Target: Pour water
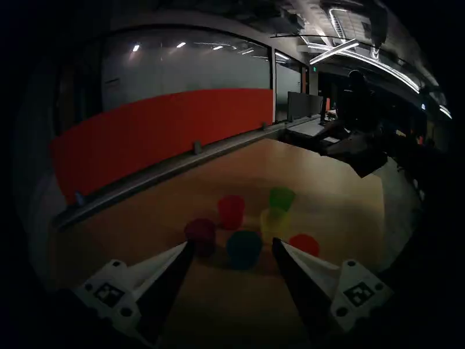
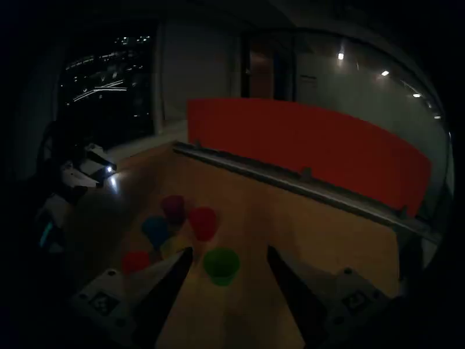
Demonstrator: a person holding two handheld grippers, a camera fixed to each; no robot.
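At the bottom of the left gripper view, the left gripper (image 1: pixel 232 243) hangs low over a wooden table (image 1: pixel 337 203) in a dim office, its 2 fingers spread wide and holding nothing. A teal cup (image 1: pixel 243 249) stands on the table just beyond the gap between the fingers. Around it are 5 more plastic cups: a purple cup (image 1: pixel 200 231) to the left, a red cup (image 1: pixel 231 210) behind, a yellow cup (image 1: pixel 272 224) and a green cup (image 1: pixel 282 199) toward the right, and an orange-red cup (image 1: pixel 304 244) at lower right of the group.

At the bottom of the right gripper view, the right gripper (image 2: pixel 228 250) is likewise spread and empty, with the green cup framed between its fingers and the other cups to the left of centre.

A red partition (image 1: pixel 174 128) along the table's far edge crosses the upper left of the left gripper view.

All 6 cups stand upright on the table, close together, and neither gripper touches one. The light is too low to tell whether any cup holds water. By these pictures the pour has not begun: a cup has yet to be gripped, lifted and tipped over another.
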